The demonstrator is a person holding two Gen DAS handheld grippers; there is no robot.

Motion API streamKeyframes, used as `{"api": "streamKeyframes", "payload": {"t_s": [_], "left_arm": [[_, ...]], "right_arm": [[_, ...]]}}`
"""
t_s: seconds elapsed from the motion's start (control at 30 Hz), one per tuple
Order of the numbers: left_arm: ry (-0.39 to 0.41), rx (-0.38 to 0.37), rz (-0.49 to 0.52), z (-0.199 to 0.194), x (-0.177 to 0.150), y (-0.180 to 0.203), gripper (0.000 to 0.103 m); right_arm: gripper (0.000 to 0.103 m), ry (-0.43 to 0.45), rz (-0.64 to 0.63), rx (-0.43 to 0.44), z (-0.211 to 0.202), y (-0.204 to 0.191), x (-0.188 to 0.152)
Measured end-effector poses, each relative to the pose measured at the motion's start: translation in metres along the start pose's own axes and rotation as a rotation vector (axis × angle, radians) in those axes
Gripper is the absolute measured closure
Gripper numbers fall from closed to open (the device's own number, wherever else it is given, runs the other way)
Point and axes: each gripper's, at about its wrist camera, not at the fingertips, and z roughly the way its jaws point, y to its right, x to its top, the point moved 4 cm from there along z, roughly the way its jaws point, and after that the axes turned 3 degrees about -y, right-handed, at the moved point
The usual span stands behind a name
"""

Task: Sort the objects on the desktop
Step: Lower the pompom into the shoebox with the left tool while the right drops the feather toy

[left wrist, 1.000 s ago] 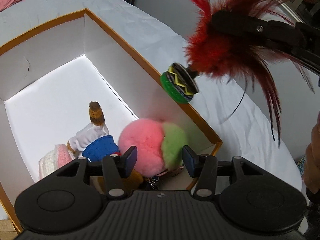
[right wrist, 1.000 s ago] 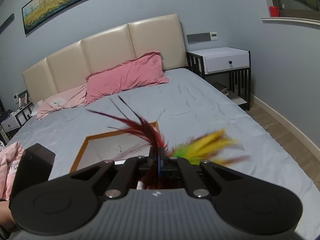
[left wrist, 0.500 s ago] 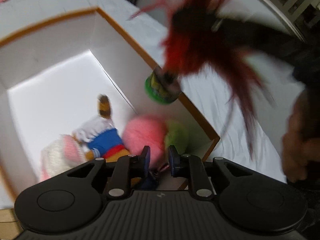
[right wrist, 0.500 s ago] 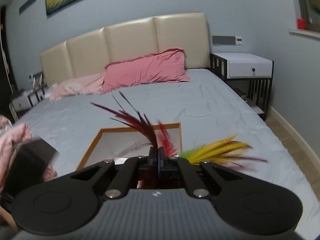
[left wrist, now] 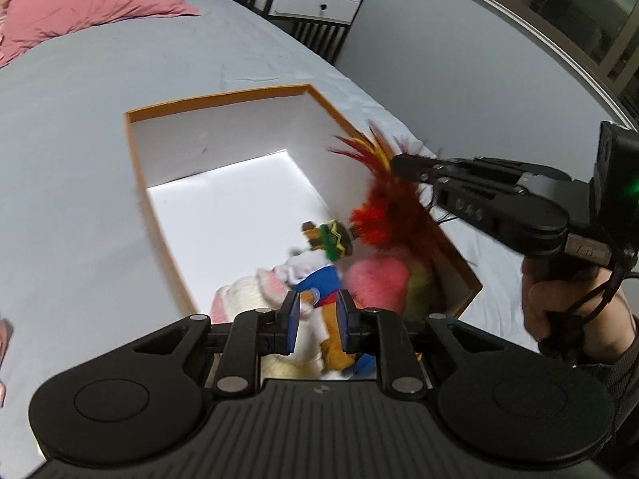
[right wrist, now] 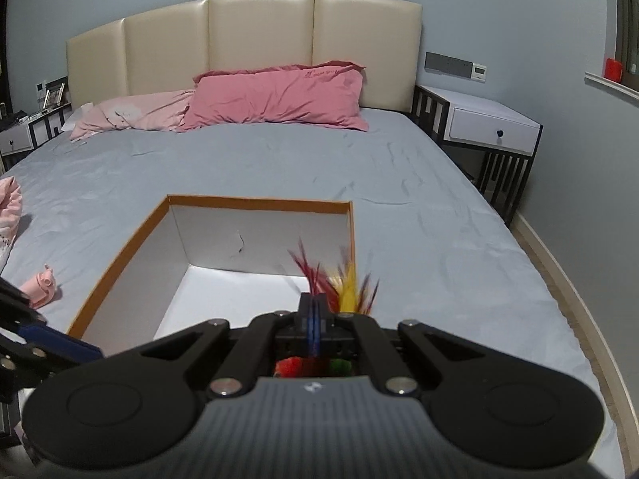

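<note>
My right gripper (left wrist: 401,167) jaws hold the red-and-yellow feather shuttlecock with a green disc base (left wrist: 375,215) clamped by its feathers; base hangs below the jaws, axis tilted down, over the orange-rimmed white cardboard box (left wrist: 223,99). Left gripper (left wrist: 316,315) jaws narrow, empty.

Red-yellow feather shuttlecock (left wrist: 381,215) hangs base-down over orange-rimmed white box (left wrist: 223,151); plush doll (left wrist: 311,275), pink-green pompom (left wrist: 379,283) inside.

orange-rimmed white box (left wrist: 223,151), red-yellow feathers (left wrist: 383,207)
</note>
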Motion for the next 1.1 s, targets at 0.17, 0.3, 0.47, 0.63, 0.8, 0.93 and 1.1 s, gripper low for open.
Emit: {"api": "streamKeyframes", "payload": {"t_s": [0.17,0.3,0.47,0.63,0.8,0.93,1.1], "left_arm": [[0.010,0.003,-0.024,-0.023,-0.002,-0.007,0.082],[0.005,0.008,-0.033,-0.029,-0.006,-0.007,0.082],[0.003,0.012,-0.031,-0.032,-0.011,-0.006,0.082],[0.003,0.022,-0.043,-0.034,-0.013,-0.008,0.082],[0.005,0.032,-0.052,-0.039,-0.016,-0.012,0.082],[0.004,0.040,-0.068,-0.042,-0.018,-0.017,0.082],[0.005,0.049,-0.077,-0.047,-0.020,-0.022,0.082]], "right_arm": [[0.048,-0.014,0.079,-0.007,-0.010,0.011,-0.003],[0.049,-0.046,0.077,-0.029,-0.006,0.011,-0.012],[0.068,-0.031,0.013,-0.080,-0.002,0.000,-0.018],[0.103,-0.028,-0.036,-0.087,0.003,-0.010,-0.019],[0.103,0.038,-0.038,-0.109,-0.012,-0.006,-0.001],[0.103,0.043,-0.079,-0.122,-0.017,-0.008,0.009],[0.103,0.022,-0.119,-0.139,-0.007,-0.014,0.004]]}}
